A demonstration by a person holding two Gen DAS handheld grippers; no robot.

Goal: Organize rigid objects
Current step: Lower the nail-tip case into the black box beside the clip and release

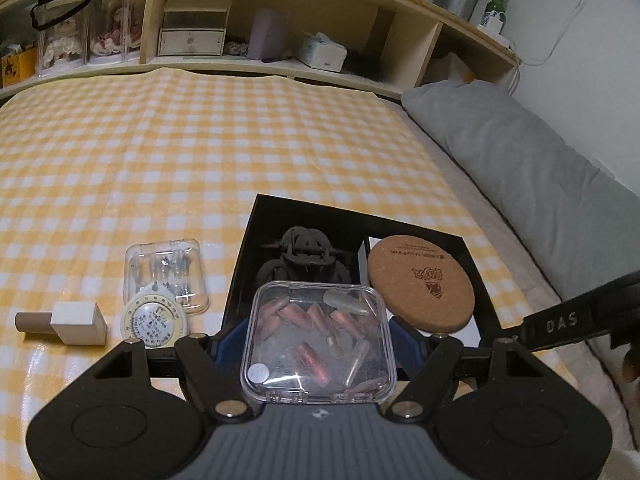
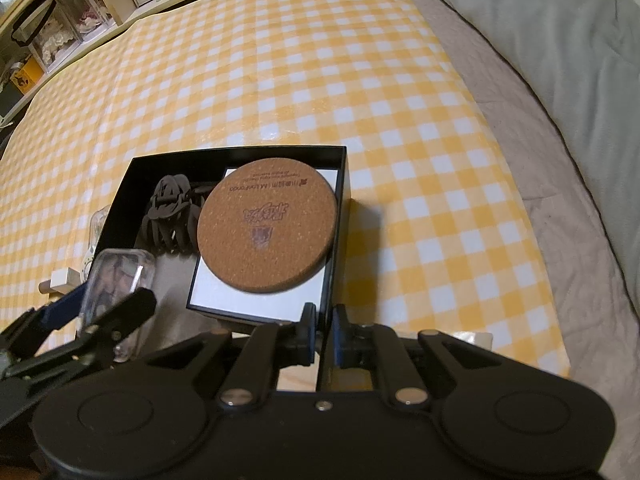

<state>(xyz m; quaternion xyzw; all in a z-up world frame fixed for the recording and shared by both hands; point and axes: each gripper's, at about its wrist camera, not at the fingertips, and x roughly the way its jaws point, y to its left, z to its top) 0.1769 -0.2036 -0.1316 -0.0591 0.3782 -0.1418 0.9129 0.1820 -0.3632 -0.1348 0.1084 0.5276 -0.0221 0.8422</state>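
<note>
One clear square case (image 1: 318, 340), pink nail tips inside, clamped by left fingers (image 1: 228, 344); right fingers (image 2: 308, 330) pinch black box wall (image 2: 338, 240).

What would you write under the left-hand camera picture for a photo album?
Left tongs carry a clear case of press-on nails toward a black box holding a cork coaster.
</note>
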